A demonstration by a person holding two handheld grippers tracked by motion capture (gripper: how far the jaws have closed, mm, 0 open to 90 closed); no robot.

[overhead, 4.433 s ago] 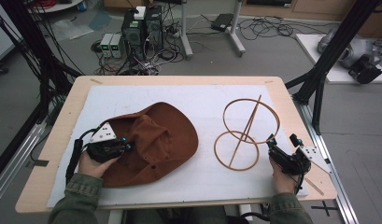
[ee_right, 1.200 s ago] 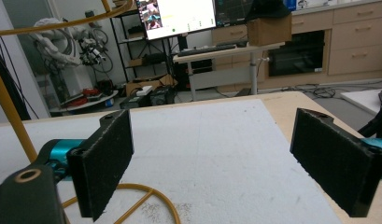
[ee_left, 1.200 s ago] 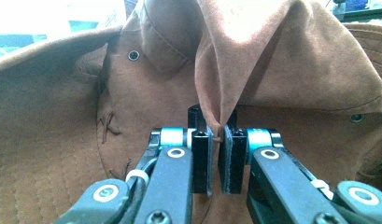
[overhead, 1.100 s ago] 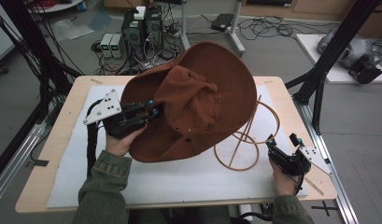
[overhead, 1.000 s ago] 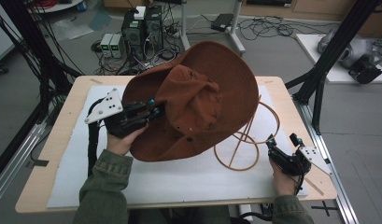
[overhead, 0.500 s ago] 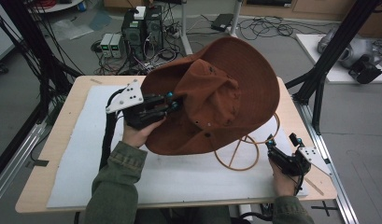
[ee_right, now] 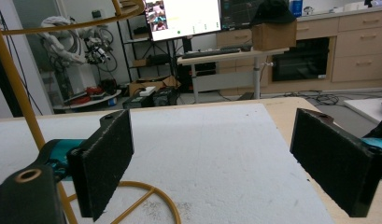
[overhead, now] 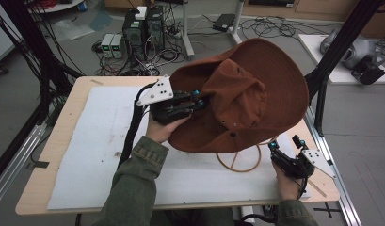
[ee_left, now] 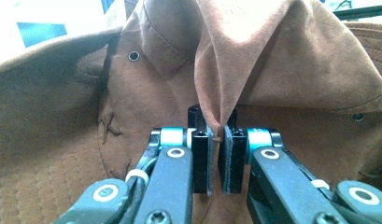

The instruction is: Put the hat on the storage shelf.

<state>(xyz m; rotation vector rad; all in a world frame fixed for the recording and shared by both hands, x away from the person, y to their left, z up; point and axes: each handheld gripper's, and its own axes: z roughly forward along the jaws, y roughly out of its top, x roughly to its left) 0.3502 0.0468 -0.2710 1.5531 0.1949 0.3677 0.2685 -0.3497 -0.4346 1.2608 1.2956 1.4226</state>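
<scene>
A brown wide-brimmed hat [overhead: 242,99] hangs in the air above the right half of the table, over a yellow wire hat stand [overhead: 239,162] whose base ring shows under it. My left gripper [overhead: 197,101] is shut on a fold of the hat's crown, and the left gripper view shows the brown cloth [ee_left: 216,88] pinched between the black pads. My right gripper [overhead: 286,143] rests on the table by the stand's right side, jaws wide open with nothing between them. The stand's post [ee_right: 16,88] and base ring [ee_right: 146,196] appear left of those jaws.
A white foam mat [overhead: 100,141] covers the wooden table [overhead: 70,101]. Black frame posts [overhead: 322,80] stand at the table's right and left. Electronics boxes and cables [overhead: 143,33] lie on the floor beyond the far edge.
My left gripper has carried the hat to the right and slightly up, bringing it over the wire stand. My right gripper has stayed where it was.
</scene>
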